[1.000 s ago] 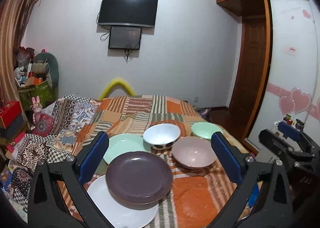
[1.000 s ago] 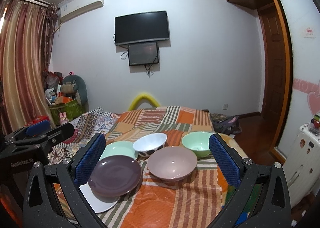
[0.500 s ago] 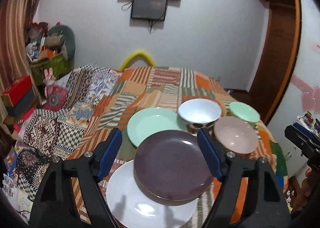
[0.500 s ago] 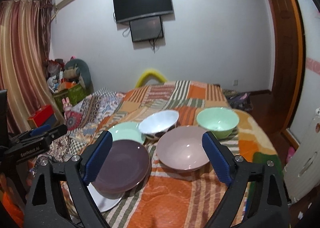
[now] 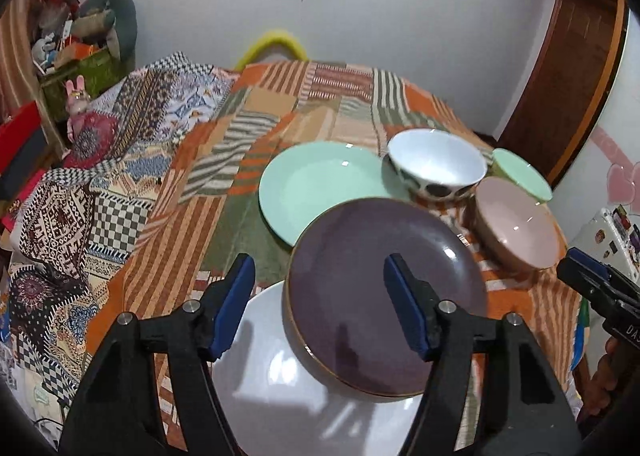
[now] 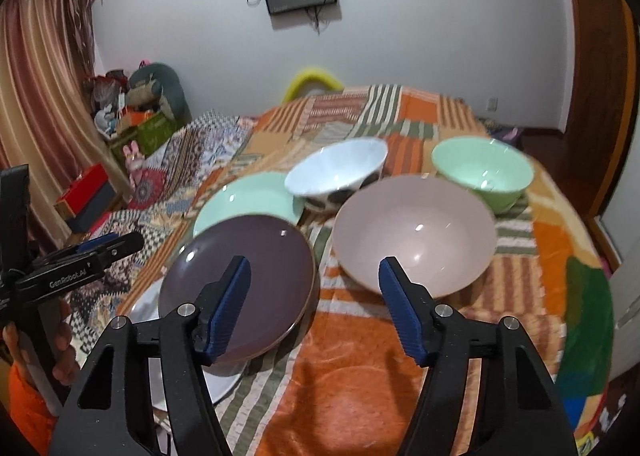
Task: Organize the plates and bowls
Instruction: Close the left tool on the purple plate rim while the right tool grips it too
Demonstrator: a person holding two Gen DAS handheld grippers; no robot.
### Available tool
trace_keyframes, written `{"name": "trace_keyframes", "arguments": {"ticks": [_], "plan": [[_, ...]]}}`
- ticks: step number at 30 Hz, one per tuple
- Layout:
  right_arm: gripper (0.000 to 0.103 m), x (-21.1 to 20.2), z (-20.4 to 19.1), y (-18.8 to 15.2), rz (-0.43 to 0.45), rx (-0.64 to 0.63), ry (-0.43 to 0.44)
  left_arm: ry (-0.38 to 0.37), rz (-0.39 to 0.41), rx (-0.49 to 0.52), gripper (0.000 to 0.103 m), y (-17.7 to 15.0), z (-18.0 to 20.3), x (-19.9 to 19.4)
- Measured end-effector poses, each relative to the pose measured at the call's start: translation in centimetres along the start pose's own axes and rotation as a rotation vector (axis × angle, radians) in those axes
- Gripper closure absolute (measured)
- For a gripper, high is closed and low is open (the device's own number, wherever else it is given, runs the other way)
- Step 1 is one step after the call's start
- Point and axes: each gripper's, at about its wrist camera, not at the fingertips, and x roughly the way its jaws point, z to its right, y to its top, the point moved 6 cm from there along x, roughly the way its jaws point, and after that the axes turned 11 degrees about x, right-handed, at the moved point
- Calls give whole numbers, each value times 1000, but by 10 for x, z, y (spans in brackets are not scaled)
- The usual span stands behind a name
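So I've got both grippers angled down over the bed with the patchwork blanket, and all the dishes are laid out on it.

My left gripper has its jaws closing, nothing pinched yet. The purple plate sits just ahead of it, its left edge lined up between the blue pads from this camera, but the pads aren't touching it. That plate rests on top of a white plate, which pokes out below and to the left, right under the gripper. Past the purple one, further ahead, is the mint plate, and off to the front-right are the white bowl with dark spots, the pink bowl and a green bowl behind it.

My right gripper is also closing, with only blanket between the jaws. The pink bowl is right ahead, near the right pad, and the purple plate sits behind the left pad. The green bowl is further out to the front-right, the spotted white bowl straight ahead beyond the pink one. I can see the other gripper off to the left, held by a hand.
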Motion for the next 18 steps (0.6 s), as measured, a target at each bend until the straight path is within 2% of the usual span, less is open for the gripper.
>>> {"name": "trace_keyframes", "arguments": {"ticks": [3, 5, 11, 18], "plan": [[45, 15, 0, -6, -45, -8, -5, -10, -21, -8, 38, -4, -7, 14], [48, 24, 0, -10, -74, -13, -5, -14, -36, -12, 46, -6, -11, 22], [55, 45, 2, -18, -138, -4, -8, -50, -85, -35, 61, -11, -18, 46], [63, 60, 3, -23, -182, -1, -19, -78, -120, -47, 72, -13, -22, 67]]}}
